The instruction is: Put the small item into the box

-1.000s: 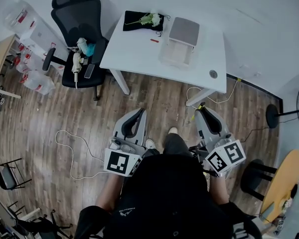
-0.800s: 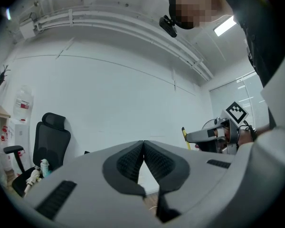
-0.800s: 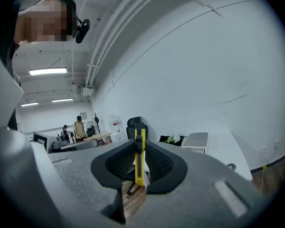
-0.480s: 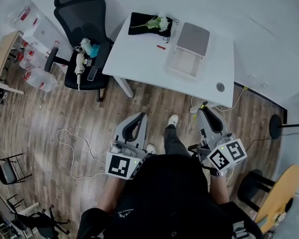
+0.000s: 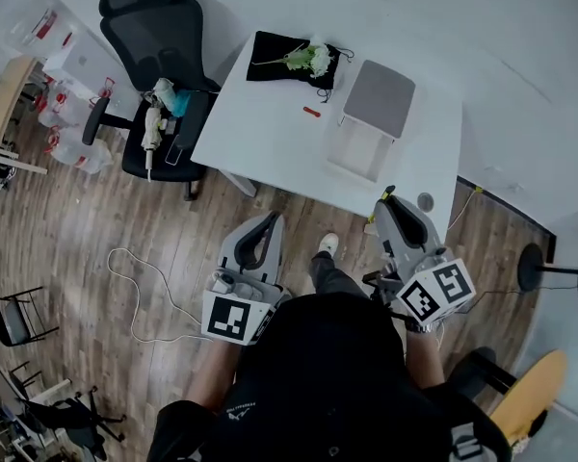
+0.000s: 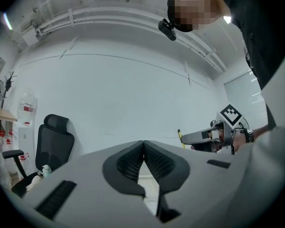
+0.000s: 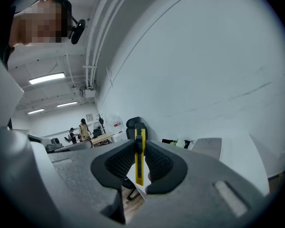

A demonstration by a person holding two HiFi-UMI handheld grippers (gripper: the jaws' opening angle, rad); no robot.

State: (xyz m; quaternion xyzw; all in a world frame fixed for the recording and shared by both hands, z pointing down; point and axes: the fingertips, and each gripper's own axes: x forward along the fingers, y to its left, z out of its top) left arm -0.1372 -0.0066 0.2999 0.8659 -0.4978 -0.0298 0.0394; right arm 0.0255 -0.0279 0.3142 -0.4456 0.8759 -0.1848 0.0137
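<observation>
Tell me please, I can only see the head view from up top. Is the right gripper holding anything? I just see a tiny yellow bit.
Observer: Yes. In the right gripper view, the right gripper is shut on a slim yellow cutter, which stands upright between its jaws.
Operator: And the left one?
Observer: The left gripper has its jaws together with nothing between them.
Operator: Is anyone else in the room?
Observer: Yes, the right gripper view shows two people beside a far desk.
</observation>
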